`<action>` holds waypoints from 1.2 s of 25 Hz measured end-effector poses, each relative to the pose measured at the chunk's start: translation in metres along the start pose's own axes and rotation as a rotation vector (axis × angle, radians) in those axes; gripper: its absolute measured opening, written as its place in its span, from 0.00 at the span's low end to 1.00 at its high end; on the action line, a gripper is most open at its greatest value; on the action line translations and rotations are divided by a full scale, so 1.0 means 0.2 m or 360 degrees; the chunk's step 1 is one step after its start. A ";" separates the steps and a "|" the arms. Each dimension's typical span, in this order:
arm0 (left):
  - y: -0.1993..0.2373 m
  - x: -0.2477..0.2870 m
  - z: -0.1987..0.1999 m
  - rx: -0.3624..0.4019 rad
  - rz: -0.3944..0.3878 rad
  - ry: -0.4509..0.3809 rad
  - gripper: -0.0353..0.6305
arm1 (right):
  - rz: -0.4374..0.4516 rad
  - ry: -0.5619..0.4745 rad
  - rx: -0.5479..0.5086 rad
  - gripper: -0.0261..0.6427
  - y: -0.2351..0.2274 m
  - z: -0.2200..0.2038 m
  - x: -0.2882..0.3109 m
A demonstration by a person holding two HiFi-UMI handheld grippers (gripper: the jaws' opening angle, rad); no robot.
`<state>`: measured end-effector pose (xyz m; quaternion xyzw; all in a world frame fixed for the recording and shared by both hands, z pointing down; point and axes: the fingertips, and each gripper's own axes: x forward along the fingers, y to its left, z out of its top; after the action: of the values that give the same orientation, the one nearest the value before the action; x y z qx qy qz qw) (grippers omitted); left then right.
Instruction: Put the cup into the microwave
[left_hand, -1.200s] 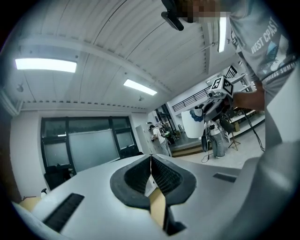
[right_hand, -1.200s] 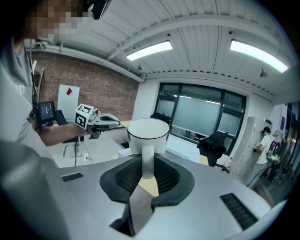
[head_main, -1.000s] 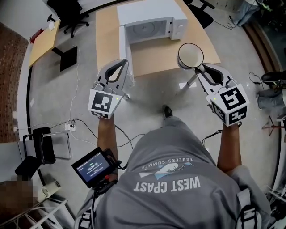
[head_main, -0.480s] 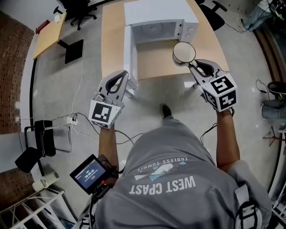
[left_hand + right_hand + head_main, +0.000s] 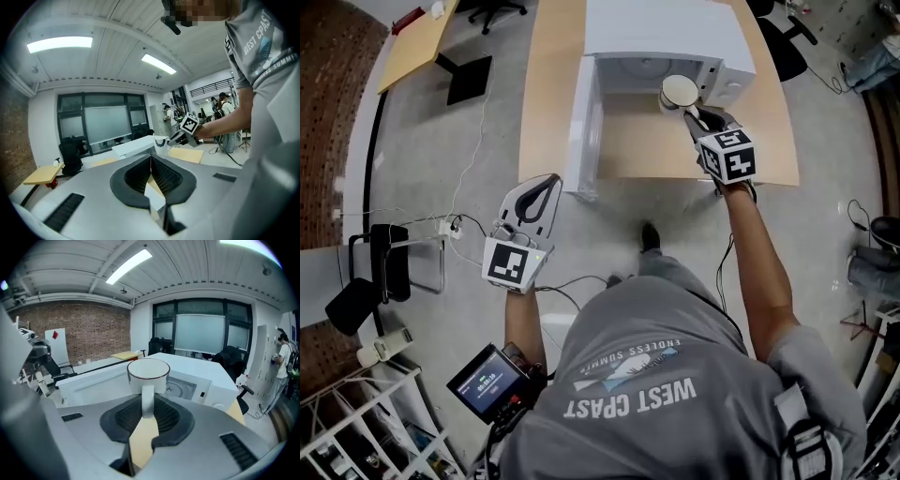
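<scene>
Right tool point(image 5: 147, 405) is clenching the handle of the white cup point(image 5: 148, 370): both jaws are pressing on the handle from either side. The cup is sitting upright just beyond the jaw tips, mouth upward, with a dark line running round its rim. Directly ahead of this tool, past the cup, the white microwave point(image 5: 670, 28) is standing with its cavity exposed and its turntable showing. The open door point(image 5: 586, 131) is standing out on the tool's left. Seen from the head view, the cup is hanging at the mouth of the cavity, above the wooden surface point(image 5: 553, 94) that is carrying the microwave; whether it is inside the opening cannot be told. The person's right arm is reaching out nearly straight behind the tool.

Left tool point(image 5: 151, 164) is clenched on nothing, its jaws meeting along one line with no gap. It is hovering low over the grey floor point(image 5: 412, 141), short of the surface's near edge, with the door's outer edge ahead of its tips and slightly to its right. In the left gripper view the right tool and cup are showing ahead and to the right, well apart from the left tool. A small screen point(image 5: 487, 380) is hanging at the person's waist, behind the left tool.
</scene>
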<state>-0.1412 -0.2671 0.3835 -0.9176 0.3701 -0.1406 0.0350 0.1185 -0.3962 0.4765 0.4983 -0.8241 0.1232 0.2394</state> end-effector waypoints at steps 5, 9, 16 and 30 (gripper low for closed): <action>0.07 0.04 -0.11 -0.0086 0.0076 0.0097 0.09 | -0.0016 0.0039 0.0091 0.14 -0.16 -0.12 0.42; 0.08 0.07 -0.20 -0.0136 0.0109 0.0177 0.09 | -0.0033 0.0015 0.0064 0.15 -0.24 -0.18 0.68; 0.10 0.09 -0.29 -0.0193 0.0164 0.0286 0.09 | -0.0098 -0.0080 0.0032 0.15 -0.37 -0.24 0.97; 0.06 0.04 -0.42 -0.0270 0.0233 0.0424 0.09 | -0.0176 -0.0119 0.0110 0.15 -0.50 -0.26 1.29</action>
<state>-0.1675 -0.2781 0.4636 -0.8611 0.4479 -0.2263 -0.0818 0.1198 -0.6165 0.6506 0.5553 -0.7990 0.1196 0.1976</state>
